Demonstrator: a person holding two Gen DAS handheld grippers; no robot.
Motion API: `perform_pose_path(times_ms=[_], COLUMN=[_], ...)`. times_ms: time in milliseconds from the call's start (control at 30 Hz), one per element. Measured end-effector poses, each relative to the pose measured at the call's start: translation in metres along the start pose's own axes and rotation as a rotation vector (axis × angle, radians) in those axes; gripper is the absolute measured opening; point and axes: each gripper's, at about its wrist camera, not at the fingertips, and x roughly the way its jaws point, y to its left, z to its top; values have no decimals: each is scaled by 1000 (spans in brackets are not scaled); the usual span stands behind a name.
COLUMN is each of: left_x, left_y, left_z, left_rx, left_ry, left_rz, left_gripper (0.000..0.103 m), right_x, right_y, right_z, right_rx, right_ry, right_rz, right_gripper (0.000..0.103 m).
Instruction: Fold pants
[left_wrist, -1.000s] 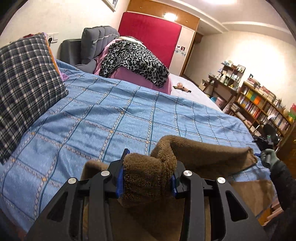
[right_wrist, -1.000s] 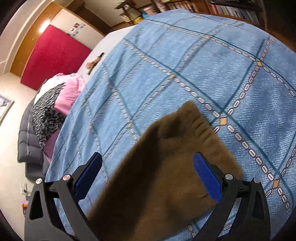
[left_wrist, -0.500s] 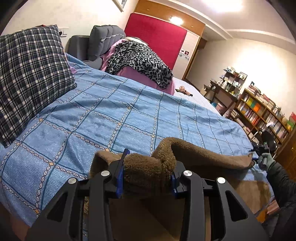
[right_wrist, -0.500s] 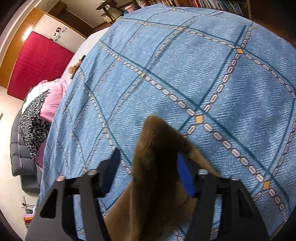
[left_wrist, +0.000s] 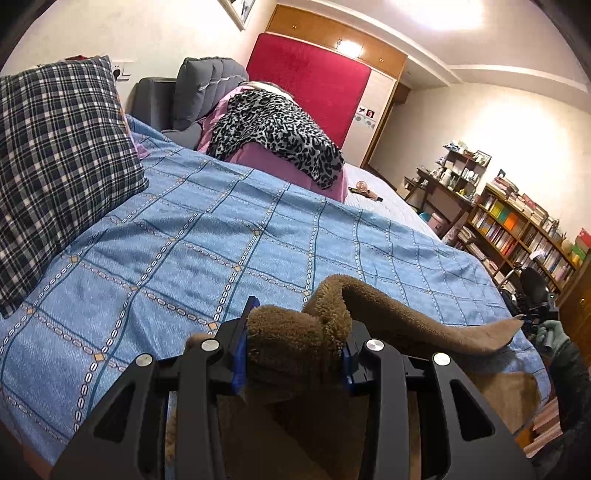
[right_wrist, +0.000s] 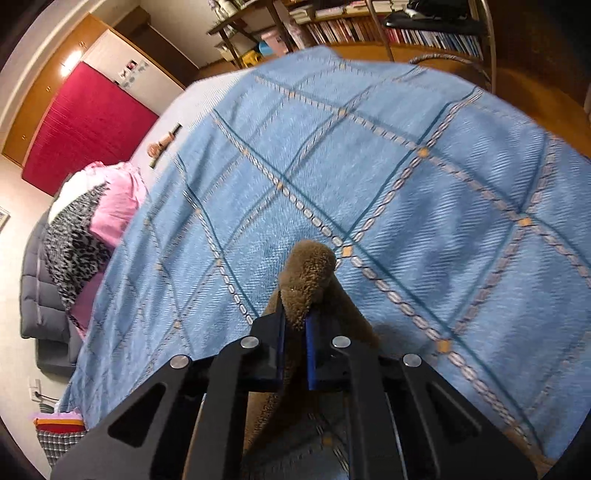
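Within a second the right gripper (right_wrist: 294, 343) had closed from wide onto the brown fleece pants (left_wrist: 406, 317); the left gripper (left_wrist: 293, 356) stayed clamped on a bunched end; lifting to fold could begin.

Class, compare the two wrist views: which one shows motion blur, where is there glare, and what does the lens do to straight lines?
Right wrist view: the blue bedspread is smeared by motion, while the right tool stays sharp. Left wrist view: sharp overall, with the ceiling light blown out to white glare. Both views: fisheye bending, dark corners.
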Motion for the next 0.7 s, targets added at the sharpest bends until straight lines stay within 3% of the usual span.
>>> perform_pose_path(times_ms=[367,533,700], left_x=[-44,-75,-94], left_y=[1,5,6], left_z=[-13,-37,-65], left_rx=[35,52,56], left_ry=[-57,-74,-55], left_rz=[-58,-70,-75], left_gripper=[37,37,37], right_x=[-104,-140,-159], right_y=[-57,-96,-145], right_z=[-47,-88,-128], right_rx=[13,20,105], right_ry=[-72,-94,-110], right_rz=[64,60,76], right_gripper=[8,8,8])
